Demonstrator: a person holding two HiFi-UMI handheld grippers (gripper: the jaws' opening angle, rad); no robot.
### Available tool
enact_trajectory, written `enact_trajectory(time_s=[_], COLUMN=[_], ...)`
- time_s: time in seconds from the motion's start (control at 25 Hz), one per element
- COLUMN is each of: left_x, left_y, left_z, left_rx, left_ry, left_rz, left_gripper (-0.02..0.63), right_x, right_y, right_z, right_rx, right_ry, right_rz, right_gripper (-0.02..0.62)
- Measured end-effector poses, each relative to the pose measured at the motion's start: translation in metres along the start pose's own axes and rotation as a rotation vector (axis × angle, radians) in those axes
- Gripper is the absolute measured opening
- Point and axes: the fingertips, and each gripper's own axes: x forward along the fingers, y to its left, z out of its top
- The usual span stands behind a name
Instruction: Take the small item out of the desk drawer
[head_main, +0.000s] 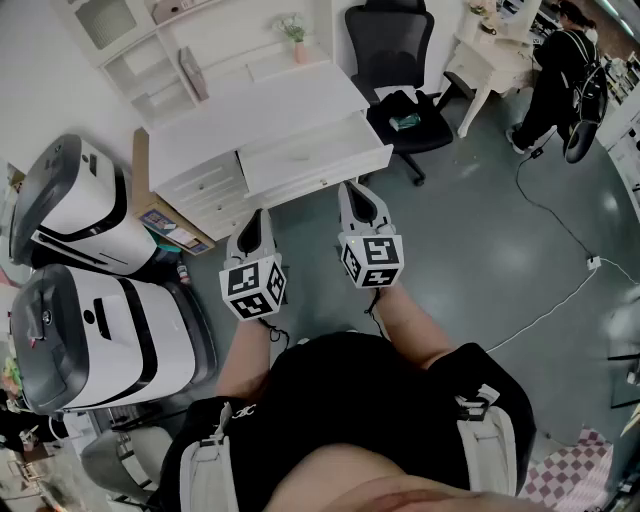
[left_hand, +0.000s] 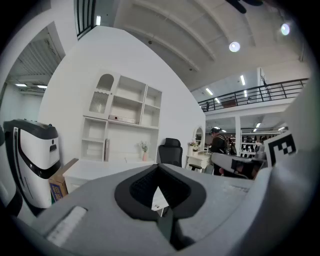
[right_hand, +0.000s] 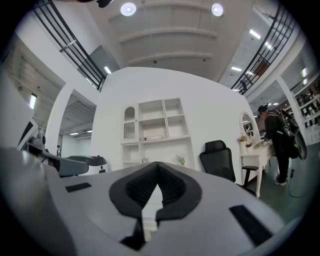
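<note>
A: Where is the small item?

B: I can't make it out. The drawer (head_main: 312, 158) of the white desk (head_main: 262, 108) stands pulled out, and its inside looks pale and bare from the head view, too small to pick anything out.

A: And the claws?

B: The right gripper (head_main: 352, 190) has its jaws pressed together with nothing between them. In its own view the dark pads meet along the lower edge. Its tip points at the drawer front, near it but apart.

A: The left one?

B: The left gripper (head_main: 256, 216) is likewise closed and empty. It is held just beside the right one and aims at the desk's side drawers (head_main: 205, 190).

A: What stands around the desk?

B: A black office chair (head_main: 398, 70) is to the right of the drawer, and a white shelf unit (head_main: 165, 45) behind the desk holds a small plant (head_main: 295, 35). A cardboard box (head_main: 165, 220) leans at the desk's left, with two big white machines (head_main: 85, 270) beyond it. A person (head_main: 560, 75) stands well apart at a second white table (head_main: 490, 65), and a cable (head_main: 555, 225) trails across the floor.
</note>
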Motion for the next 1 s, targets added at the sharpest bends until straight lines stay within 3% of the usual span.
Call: enact_trajectory(time_s=[0.48, 0.84, 1.0], left_x=[-0.004, -0.014, -0.023], left_y=[-0.026, -0.046, -0.056], left_z=[-0.005, -0.005, -0.01], left_rx=[-0.013, -0.004, -0.051], left_ry=[0.012, -0.004, -0.008], left_rz=[-0.018, 0.033, 0.044], left_gripper=[0.015, 0.015, 0.015], right_x=[-0.019, -0.031, -0.039], right_y=[-0.013, -0.025, -0.026], right_z=[0.002, 0.001, -0.002], right_rx=[0.031, 0.037, 0.034], right_ry=[-0.019, -0.015, -0.007], right_rz=[0.005, 0.061, 0.094], right_gripper=[-0.003, -0.003, -0.003])
